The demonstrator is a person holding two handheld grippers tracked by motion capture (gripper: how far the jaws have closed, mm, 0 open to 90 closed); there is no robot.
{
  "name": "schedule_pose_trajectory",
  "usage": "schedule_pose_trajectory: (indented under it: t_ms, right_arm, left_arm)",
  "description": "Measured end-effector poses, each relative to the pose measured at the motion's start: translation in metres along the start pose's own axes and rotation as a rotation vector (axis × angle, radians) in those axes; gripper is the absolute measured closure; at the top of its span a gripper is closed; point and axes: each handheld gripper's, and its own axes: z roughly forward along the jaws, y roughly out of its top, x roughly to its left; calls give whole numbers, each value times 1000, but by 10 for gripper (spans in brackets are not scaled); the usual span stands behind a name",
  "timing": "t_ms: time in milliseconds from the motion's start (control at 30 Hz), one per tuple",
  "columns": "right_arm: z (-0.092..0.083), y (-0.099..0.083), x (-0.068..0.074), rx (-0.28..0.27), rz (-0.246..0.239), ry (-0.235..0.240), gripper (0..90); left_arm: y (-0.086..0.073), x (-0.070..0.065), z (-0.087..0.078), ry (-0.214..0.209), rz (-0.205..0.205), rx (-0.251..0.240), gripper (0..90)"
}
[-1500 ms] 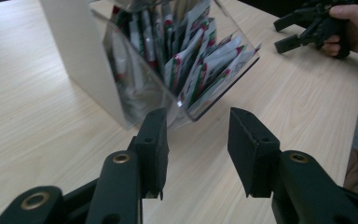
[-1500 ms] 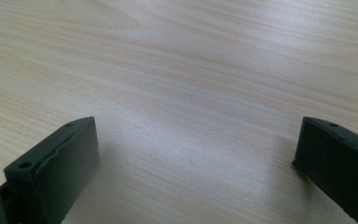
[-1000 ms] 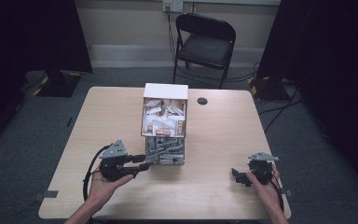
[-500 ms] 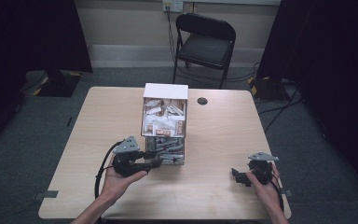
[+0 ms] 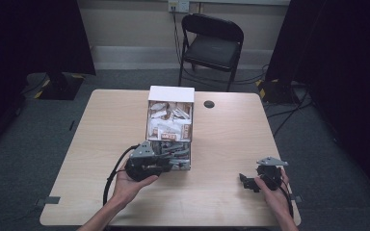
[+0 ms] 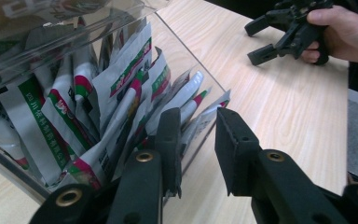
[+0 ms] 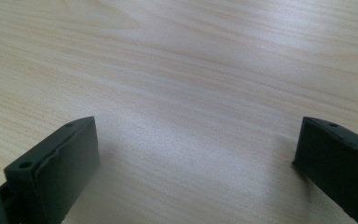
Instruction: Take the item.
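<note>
So the left gripper (image 6: 196, 154) is right up at the near end of the clear plastic bin (image 6: 186, 70), jaws parted with nothing between them yet. In the left gripper view one jaw sits against the bin's see-through wall, down by the front corner, and the other is out over bare table (image 6: 279, 121). From the high view the left gripper (image 5: 166, 163) is tucked in at the bin's near left corner.

The bin is stuffed with sachets (image 6: 121, 98), white packets with green and red print, standing on edge and fanned toward the corner. Behind it in the high view there's a white cardboard box (image 5: 170, 115) full of similar packets, touching the bin's far end.

My read: this is the reach-in step, going for one sachet out of the bin. The jaws are low, beside the wall and not over the open top, so the next move probably needs a lift up and over the rim, then a pinch on a single packet edge. They're packed tight, so grabbing two at once looks like a real risk.

The right gripper (image 5: 248, 181) is parked well off to the right on the table, jaws spread wide, holding nothing.
</note>
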Motion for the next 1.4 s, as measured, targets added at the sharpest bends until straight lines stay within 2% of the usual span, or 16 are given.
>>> schedule_pose_trajectory:
  t_ms: [133,300,467,533,633,867,967,1033,1100,1200,1400]
  right_arm:
    - [0,0,0,0,0,0,0]
    - [0,0,0,0,0,0,0]
    - [0,0,0,0,0,0,0]
    - [0,0,0,0,0,0,0]
    - [0,0,0,0,0,0,0]
    - [0,0,0,0,0,0,0]
    - [0,0,0,0,0,0,0]
    - [0,0,0,0,0,0,0]
    - [0,0,0,0,0,0,0]
    - [0,0,0,0,0,0,0]
    - [0,0,0,0,0,0,0]
  left_arm:
    - [-1,1,4,-1,7,19,719]
    - [-3,2,6,-1,10,15,774]
    - [-4,0,12,8,32,41,731]
    - [-4,0,13,9,21,29,743]
    - [-6,1,14,7,28,30,771]
    - [-9,2,15,9,31,21,763]
    - [-10,2,15,6,24,5,788]
    - [-10,2,16,18,25,5,855]
    - [-11,3,17,18,22,4,873]
    - [-10,2,17,19,22,3,880]
    - [-11,3,16,14,-9,-4,884]
